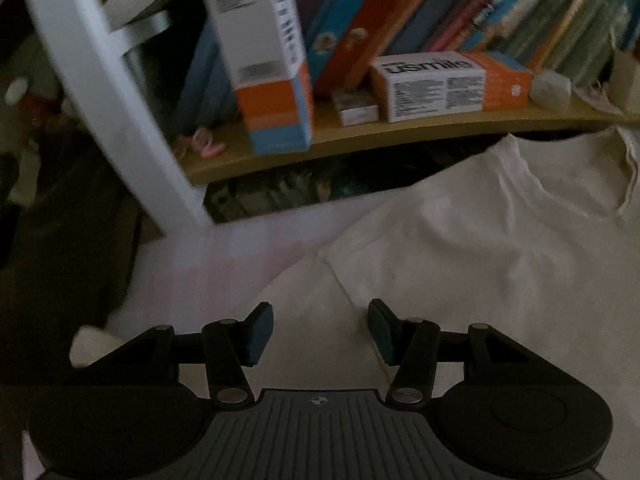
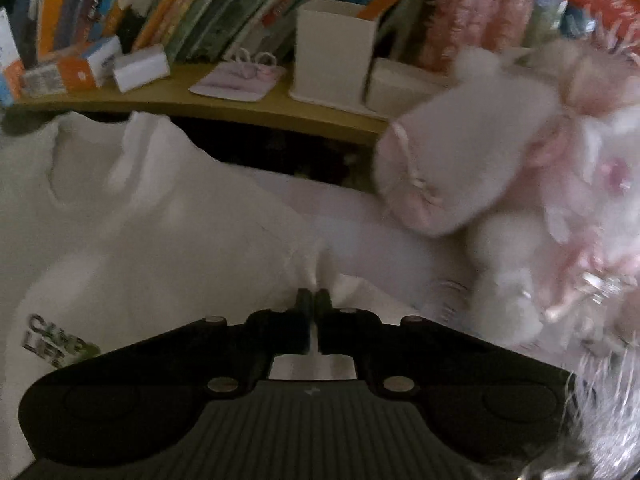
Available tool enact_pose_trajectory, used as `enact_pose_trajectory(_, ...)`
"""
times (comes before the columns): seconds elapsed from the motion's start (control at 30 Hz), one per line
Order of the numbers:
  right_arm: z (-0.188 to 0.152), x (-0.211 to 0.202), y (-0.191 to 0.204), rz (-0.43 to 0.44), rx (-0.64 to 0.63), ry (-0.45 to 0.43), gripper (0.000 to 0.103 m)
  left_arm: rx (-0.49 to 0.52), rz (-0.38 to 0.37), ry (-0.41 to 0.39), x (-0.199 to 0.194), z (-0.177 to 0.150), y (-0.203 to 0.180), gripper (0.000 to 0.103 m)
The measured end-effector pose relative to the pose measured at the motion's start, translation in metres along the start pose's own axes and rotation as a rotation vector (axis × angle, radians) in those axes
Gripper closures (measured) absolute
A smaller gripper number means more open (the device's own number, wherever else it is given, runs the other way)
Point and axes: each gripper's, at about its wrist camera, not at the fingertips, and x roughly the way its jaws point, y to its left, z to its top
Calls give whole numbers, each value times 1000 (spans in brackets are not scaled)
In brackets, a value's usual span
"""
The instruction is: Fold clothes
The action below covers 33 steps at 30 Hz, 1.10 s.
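Early going: right hand-held gripper pinched on the white T-shirt's sleeve edge, left hand-held gripper spread apart above the other sleeve, no fold made yet.

A white T-shirt with dark lettering and a touch of green lies on a pale pink sheet. Beside it, a white-and-pink plush toy; behind, an orange, blue and white box on a tan shelf.
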Motion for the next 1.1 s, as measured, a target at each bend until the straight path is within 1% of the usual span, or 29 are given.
enact_pose_trajectory(0.07,-7,1,0,-136,16,-17,101,-22,-10,3,-3,-3,4,49)
enact_pose_trajectory(0.13,-12,1,0,-190,38,-25,101,-17,-14,0,-5,-5,5,48)
enact_pose_trajectory(0.17,-12,0,0,-181,45,-28,100,-11,-17,-3,-5,-5,5,48)
enact_pose_trajectory(0.27,-11,-5,-6,-116,81,-38,99,5,-10,-15,-7,-4,6,48)
enact_pose_trajectory(0.3,-11,-8,-8,-111,89,-44,94,9,-4,-21,-8,-4,6,49)
enact_pose_trajectory(0.33,-12,-14,-10,-107,96,-59,91,15,4,-34,-10,-4,7,49)
enact_pose_trajectory(0.4,-17,-29,-9,-83,101,-87,89,23,8,-65,-15,-4,11,49)
enact_pose_trajectory(0.43,-20,-37,-8,-68,98,-103,87,20,1,-68,-16,-4,14,49)
enact_pose_trajectory(0.53,-35,-63,5,-20,67,-129,81,9,17,-47,-14,-6,22,49)
enact_pose_trajectory(0.57,-43,-71,11,-1,60,-132,81,5,19,-37,-12,-7,23,49)
enact_pose_trajectory(0.67,-69,-93,31,43,60,-125,75,-2,7,-19,-6,-11,24,49)
enact_pose_trajectory(0.77,-104,-117,51,64,80,-111,69,-13,-16,-36,-6,-14,20,50)
enact_pose_trajectory(0.83,-124,-129,63,62,95,-98,68,-20,-29,-58,-9,-14,15,50)
enact_pose_trajectory(0.93,-154,-140,78,58,148,-61,68,-1,-43,-104,-18,-12,3,50)
enact_pose_trajectory(1.03,-172,-144,89,45,181,-34,68,67,-72,-103,-18,-11,-15,50)
enact_pose_trajectory(1.1,-183,-147,96,33,196,-21,68,65,-63,-93,-14,-11,-17,47)
